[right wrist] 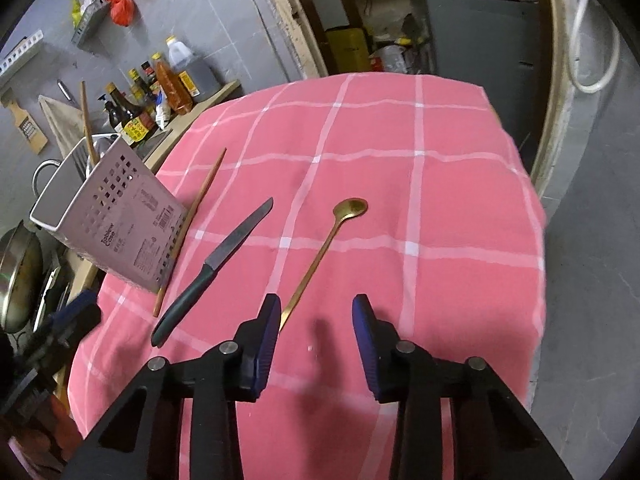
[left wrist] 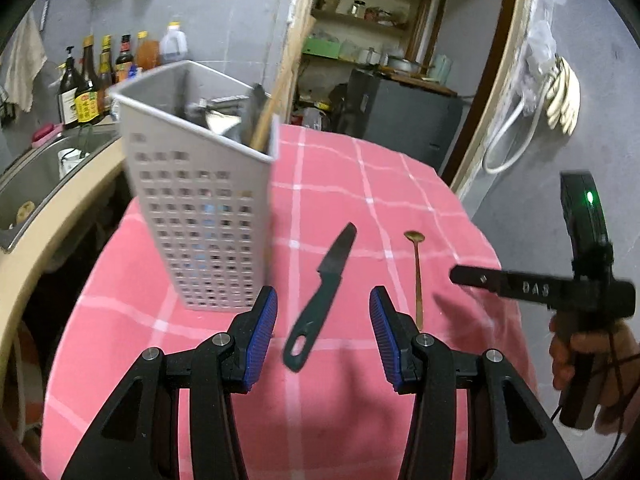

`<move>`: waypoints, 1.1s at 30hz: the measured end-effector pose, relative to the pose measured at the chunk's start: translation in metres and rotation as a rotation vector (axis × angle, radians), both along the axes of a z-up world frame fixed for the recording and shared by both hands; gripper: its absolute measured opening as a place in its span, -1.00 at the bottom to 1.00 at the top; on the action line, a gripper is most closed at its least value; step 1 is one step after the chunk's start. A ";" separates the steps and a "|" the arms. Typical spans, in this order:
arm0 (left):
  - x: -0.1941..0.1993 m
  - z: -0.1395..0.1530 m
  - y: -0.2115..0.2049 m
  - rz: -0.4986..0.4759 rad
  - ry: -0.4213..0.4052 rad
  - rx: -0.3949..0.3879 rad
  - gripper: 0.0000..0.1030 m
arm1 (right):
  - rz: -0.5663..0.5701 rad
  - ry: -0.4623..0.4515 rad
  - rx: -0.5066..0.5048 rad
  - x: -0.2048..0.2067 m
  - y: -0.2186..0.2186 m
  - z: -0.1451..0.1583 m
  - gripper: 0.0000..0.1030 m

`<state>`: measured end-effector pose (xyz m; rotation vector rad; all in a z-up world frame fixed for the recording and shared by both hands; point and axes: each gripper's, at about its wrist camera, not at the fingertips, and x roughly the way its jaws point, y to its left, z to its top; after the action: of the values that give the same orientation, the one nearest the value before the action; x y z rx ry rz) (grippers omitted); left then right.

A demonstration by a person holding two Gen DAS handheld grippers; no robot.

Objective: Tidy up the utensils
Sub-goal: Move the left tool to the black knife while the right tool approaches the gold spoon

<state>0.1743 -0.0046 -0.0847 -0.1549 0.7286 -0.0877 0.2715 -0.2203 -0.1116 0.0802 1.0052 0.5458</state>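
Note:
A grey perforated utensil holder stands on the pink checked cloth, with a chopstick and metal utensils inside. It also shows in the right wrist view. A black-handled knife lies just ahead of my open, empty left gripper. A gold spoon lies right of the knife. In the right wrist view the knife, the gold spoon and a wooden chopstick lie on the cloth. My right gripper is open and empty, its left fingertip near the spoon's handle end.
A counter with sauce bottles and a sink lies to the left. The right gripper's body and the holding hand show at the right of the left wrist view. Shelves and a dark cabinet stand behind the table.

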 end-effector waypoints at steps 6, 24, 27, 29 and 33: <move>0.029 -0.018 -0.015 0.008 0.036 0.047 -0.19 | 0.045 0.049 0.019 0.028 0.006 -0.010 -0.45; 0.069 -0.046 -0.021 0.053 0.150 0.140 -0.19 | 0.121 0.091 -0.015 0.069 0.026 -0.027 -0.55; 0.069 -0.048 -0.022 0.046 0.186 0.166 -0.19 | 0.127 0.094 -0.015 0.074 0.030 -0.026 -0.55; 0.070 -0.049 -0.021 0.048 0.199 0.172 -0.19 | 0.135 0.088 -0.018 0.074 0.032 -0.026 -0.55; 0.078 -0.053 -0.021 0.075 0.235 0.173 -0.19 | 0.151 0.086 -0.015 0.078 0.037 -0.026 -0.55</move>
<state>0.2527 -0.0257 -0.1382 -0.0263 0.9601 0.0663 0.3499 -0.1834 -0.1379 0.0145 1.1052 0.6768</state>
